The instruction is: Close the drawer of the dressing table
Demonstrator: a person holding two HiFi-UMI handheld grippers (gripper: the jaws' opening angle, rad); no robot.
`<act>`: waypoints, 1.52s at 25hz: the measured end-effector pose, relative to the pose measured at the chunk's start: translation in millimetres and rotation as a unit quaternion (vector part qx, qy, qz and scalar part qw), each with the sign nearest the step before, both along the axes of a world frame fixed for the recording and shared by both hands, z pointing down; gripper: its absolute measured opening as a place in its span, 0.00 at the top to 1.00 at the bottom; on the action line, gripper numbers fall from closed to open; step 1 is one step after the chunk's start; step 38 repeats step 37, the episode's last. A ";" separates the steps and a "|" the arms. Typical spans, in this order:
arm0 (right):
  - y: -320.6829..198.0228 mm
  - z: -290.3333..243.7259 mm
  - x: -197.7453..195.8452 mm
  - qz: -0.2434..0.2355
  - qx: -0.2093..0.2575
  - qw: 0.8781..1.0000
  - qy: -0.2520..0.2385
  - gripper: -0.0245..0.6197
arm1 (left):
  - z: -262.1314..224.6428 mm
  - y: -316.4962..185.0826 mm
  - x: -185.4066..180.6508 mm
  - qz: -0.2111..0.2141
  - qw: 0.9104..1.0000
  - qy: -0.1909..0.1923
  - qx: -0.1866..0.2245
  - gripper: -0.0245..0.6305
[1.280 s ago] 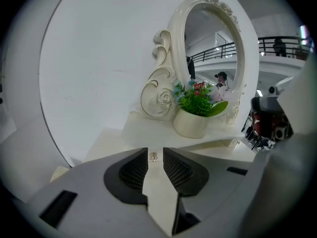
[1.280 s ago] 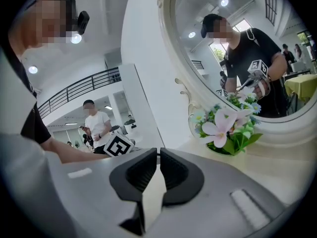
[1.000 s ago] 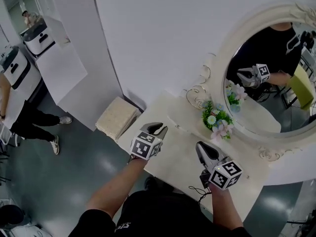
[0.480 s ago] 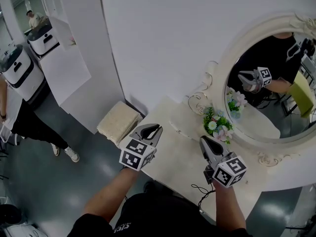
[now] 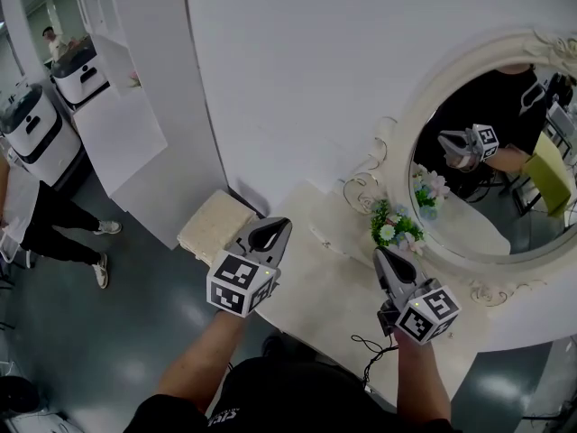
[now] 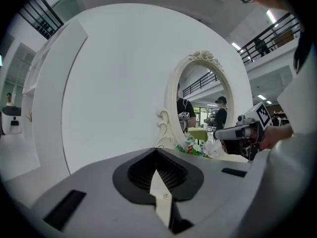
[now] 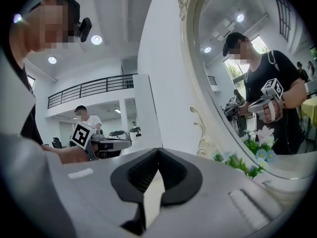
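head view: the desk (image 5: pixel 329 287) is being looked down on steeply from above | left tool (image 5: pixel 275 226) view: the mirror (image 6: pixel 200 103) is being faced about level from nearby | right tool (image 5: pixel 381 253) view: the mirror's frame is being skimmed close alongside | shared: mirror and flowers (image 5: pixel 397 226) are being caught by all three

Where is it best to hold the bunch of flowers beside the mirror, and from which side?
Probably low, on the green leaves of the bunch of flowers, under the blossoms, which spread out. Come from the open table side, because the mirror stands close behind it.
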State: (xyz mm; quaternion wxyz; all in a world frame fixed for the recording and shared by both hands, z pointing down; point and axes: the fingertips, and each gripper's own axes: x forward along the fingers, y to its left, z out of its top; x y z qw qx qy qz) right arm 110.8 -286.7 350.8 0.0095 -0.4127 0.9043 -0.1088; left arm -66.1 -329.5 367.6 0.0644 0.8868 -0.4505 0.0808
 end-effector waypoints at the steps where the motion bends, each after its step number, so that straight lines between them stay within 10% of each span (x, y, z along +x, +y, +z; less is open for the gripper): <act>1: 1.0 -3.1 0.9 0.002 0.005 1.000 -0.001 0.95 | -2.7 -0.3 -1.9 -0.002 1.000 -0.002 0.004 0.95; 38: 16.1 -3.3 -14.4 -0.007 0.040 0.999 0.032 0.95 | 8.3 8.8 -8.8 -0.004 1.000 -0.012 0.002 0.95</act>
